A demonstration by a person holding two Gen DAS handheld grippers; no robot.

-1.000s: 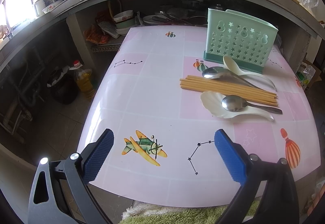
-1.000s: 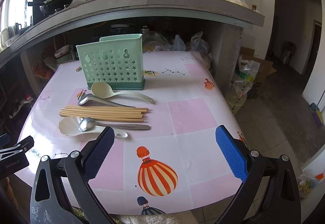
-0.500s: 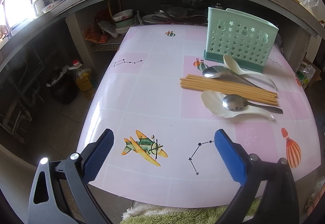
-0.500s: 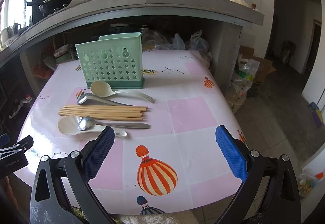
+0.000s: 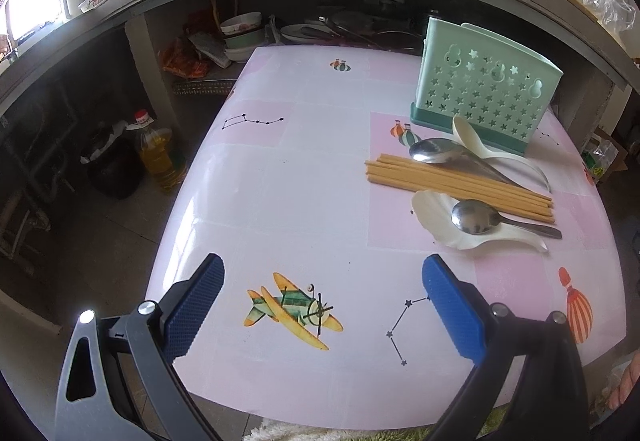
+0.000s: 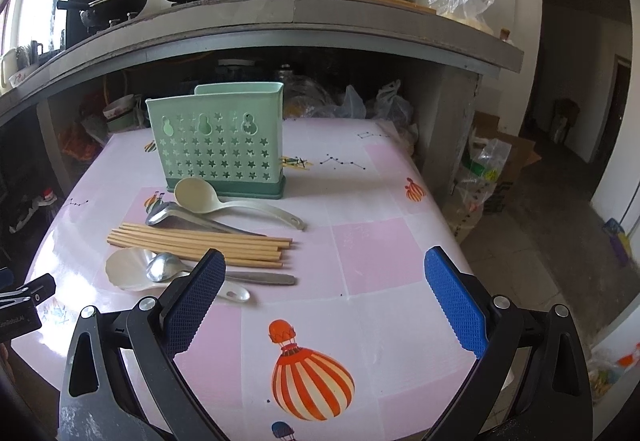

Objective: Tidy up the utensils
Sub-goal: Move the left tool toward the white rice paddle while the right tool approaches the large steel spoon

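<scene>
Right wrist view is showing the right gripper (image 6: 322, 297) hanging above the near part of the table (image 6: 400, 321) with its jaws wide apart and nothing between them; the left gripper (image 5: 322, 303) is likewise gaping and empty over the near edge. Every utensil is lying loose just in front of the green holder (image 6: 218, 143), which is standing upright and apparently empty. A cream ladle (image 6: 224, 201) and a steel ladle (image 6: 176, 219) are lying nearest the holder, the chopsticks (image 6: 200, 243) are bunched side by side, and a small steel spoon (image 6: 176, 269) is resting in the bowl of a white rice paddle (image 6: 128, 273). All look light and rigid. The steel handles are probably going to be slick, so pinching mid-handle seems wise; the chopsticks are likely to roll or scatter unless taken near their middle. The glossy pink printed cloth is offering little grip. Behind, a concrete counter (image 6: 360, 25) is carrying pots and bottles, with cluttered shelving beneath.
</scene>
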